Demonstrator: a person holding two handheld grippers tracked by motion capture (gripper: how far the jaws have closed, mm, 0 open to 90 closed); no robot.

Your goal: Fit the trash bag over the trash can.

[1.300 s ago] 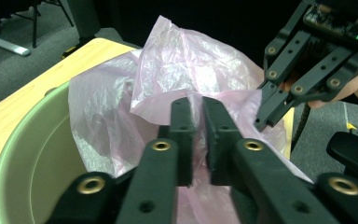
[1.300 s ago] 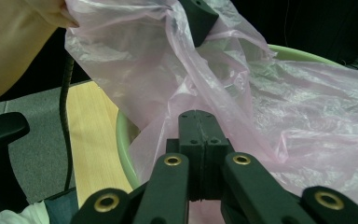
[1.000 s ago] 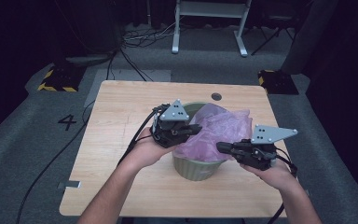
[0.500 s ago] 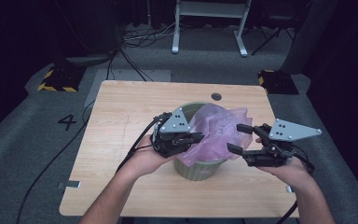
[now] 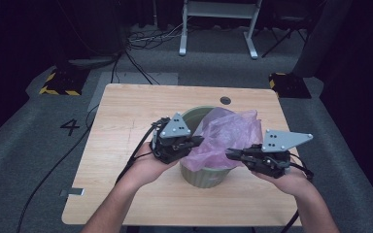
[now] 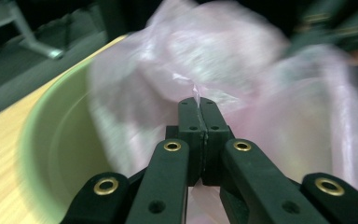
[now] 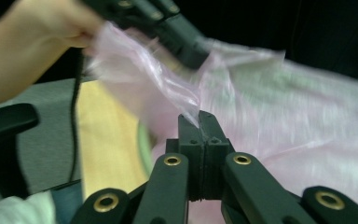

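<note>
Over round pale-green plastic bin (image 5: 201,172): thin pink plastic bag (image 5: 226,138), limp, slippery, tear-prone; your left gripper (image 5: 194,141) and right gripper (image 5: 233,154) fingers pinch its rim; keep hold at edges.

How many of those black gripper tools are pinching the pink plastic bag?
2. The left gripper is shut on the pink bag at its left edge over the green bin; the right gripper is shut on the bag's near right edge.
</note>
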